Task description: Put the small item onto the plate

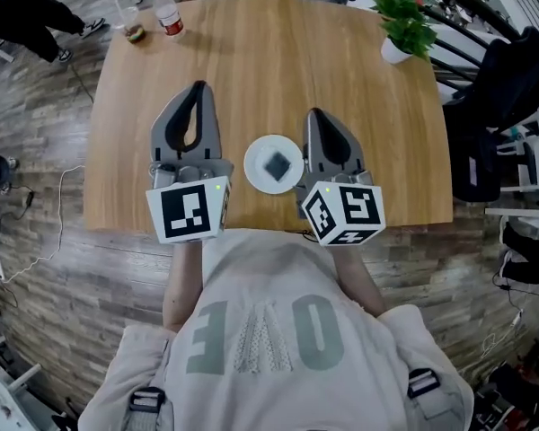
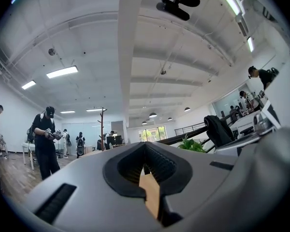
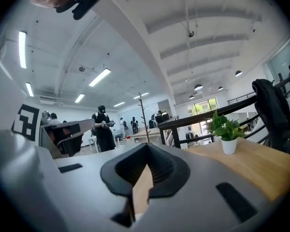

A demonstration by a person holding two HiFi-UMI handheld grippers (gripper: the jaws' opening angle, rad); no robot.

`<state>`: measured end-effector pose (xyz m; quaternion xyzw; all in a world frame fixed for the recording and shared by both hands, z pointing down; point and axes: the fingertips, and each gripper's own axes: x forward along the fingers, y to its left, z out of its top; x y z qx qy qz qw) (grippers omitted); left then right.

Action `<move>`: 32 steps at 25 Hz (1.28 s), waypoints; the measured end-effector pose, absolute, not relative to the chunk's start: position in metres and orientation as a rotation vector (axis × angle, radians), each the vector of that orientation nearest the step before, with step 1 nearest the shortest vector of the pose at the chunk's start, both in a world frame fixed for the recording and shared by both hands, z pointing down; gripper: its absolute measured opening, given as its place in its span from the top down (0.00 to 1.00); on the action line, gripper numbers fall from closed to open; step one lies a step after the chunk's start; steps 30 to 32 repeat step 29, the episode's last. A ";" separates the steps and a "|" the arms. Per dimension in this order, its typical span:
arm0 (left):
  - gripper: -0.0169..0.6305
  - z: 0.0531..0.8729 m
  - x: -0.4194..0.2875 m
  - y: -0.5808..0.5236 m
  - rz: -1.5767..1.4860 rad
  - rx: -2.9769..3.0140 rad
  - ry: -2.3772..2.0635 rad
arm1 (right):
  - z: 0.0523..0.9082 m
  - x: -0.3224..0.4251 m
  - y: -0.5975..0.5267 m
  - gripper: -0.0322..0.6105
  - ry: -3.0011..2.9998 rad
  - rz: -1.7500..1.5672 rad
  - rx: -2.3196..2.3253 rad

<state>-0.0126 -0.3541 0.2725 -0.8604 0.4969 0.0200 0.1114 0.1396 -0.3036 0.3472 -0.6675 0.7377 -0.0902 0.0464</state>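
Note:
A small white plate [image 1: 254,153] sits on the wooden table [image 1: 278,61] near its front edge. On the plate's middle lies a small dark square item [image 1: 278,163]. My left gripper [image 1: 198,86] rests to the plate's left and my right gripper [image 1: 316,113] close against its right rim, both pointing away from me. Both are shut with nothing between their jaws. The left gripper view shows the left gripper's [image 2: 145,145] jaws meeting at the tips, and the right gripper view shows the same for the right gripper [image 3: 147,146]. Neither of these two views shows the plate.
A potted green plant [image 1: 406,21] stands at the table's far right corner. A bottle [image 1: 168,12] and a cup [image 1: 130,25] stand at the far left corner. A chair with dark clothing [image 1: 503,88] is beside the table's right edge. People stand farther off in the room.

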 end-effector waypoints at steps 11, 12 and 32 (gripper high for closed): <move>0.96 0.269 -0.002 -0.349 0.088 -2.546 1.415 | 0.350 0.154 -0.293 0.92 2.246 -0.167 -2.202; 0.96 0.269 -0.002 -0.348 0.087 -2.549 1.414 | 0.349 0.154 -0.293 0.93 2.249 -0.160 -2.203; 0.96 0.272 -0.003 -0.343 0.090 -2.559 1.420 | 0.342 0.154 -0.292 0.92 2.279 -0.121 -2.198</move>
